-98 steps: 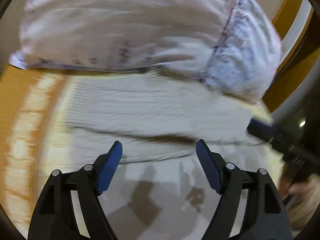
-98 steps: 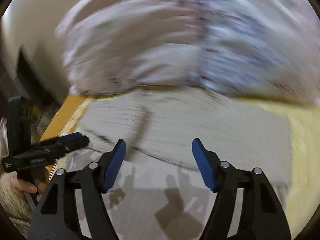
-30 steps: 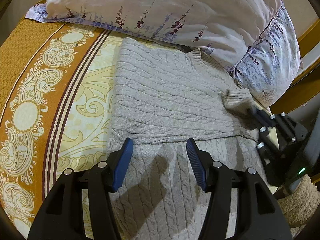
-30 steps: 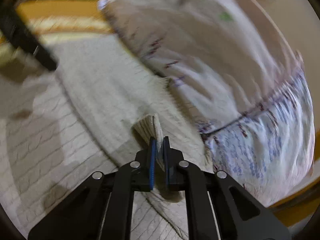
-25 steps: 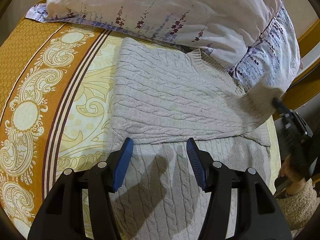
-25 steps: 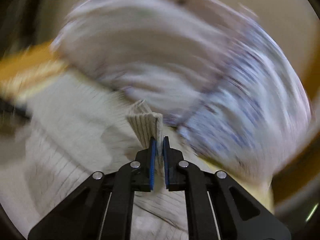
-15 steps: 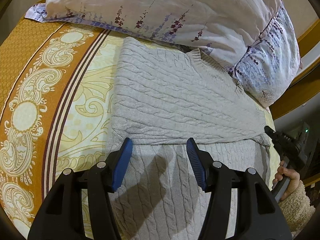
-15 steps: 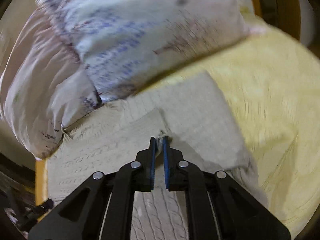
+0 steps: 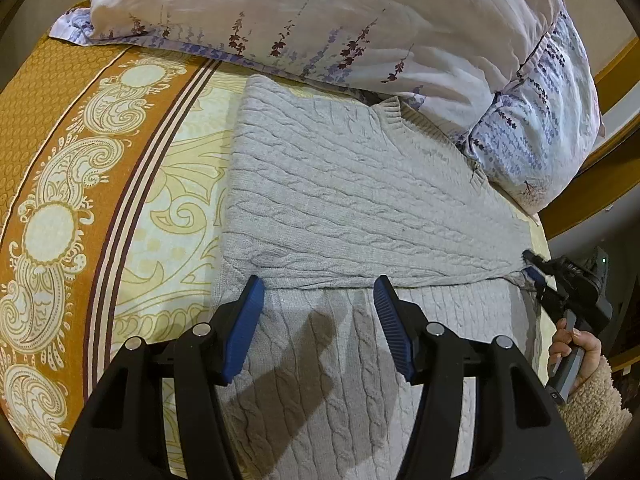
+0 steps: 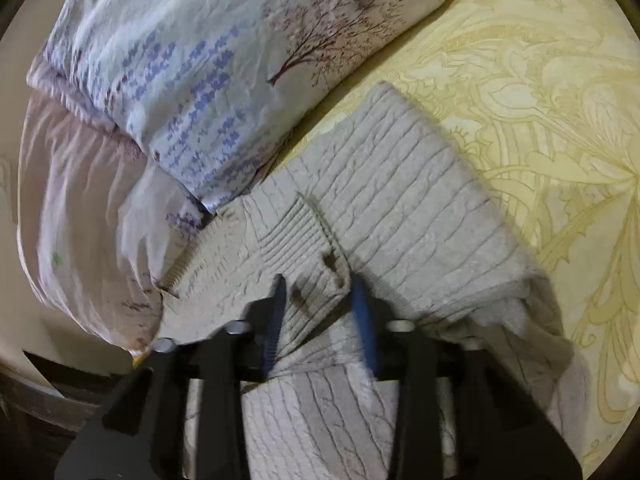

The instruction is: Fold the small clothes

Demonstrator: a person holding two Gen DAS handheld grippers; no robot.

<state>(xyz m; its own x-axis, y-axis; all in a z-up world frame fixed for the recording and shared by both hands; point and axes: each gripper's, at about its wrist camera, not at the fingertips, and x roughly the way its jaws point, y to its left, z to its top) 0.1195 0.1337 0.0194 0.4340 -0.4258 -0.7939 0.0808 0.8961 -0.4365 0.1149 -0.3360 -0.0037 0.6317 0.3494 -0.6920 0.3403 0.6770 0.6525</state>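
Note:
A grey cable-knit sweater (image 9: 352,184) lies flat on the bed, one sleeve folded across its body. My left gripper (image 9: 318,292) hangs open just above the folded sleeve's near edge, with nothing between its blue pads (image 9: 244,320). In the right wrist view my right gripper (image 10: 318,282) has its jaws apart, and the ribbed sleeve cuff (image 10: 304,248) lies loose between them on the sweater (image 10: 400,208). The left wrist view shows that right gripper (image 9: 536,274) at the sweater's right edge, held by a hand (image 9: 576,344) in a fleecy sleeve.
A large floral pillow (image 9: 360,20) presses against the sweater's collar at the back; it also fills the upper left (image 10: 180,80) of the right wrist view. The bedsheet (image 9: 80,200) is orange and yellow paisley. A wooden bed frame (image 9: 616,60) runs along the right.
My right gripper carried the sleeve cuff sideways to the sweater's right edge, rolled over, set it down and parted its jaws. The left gripper stayed still.

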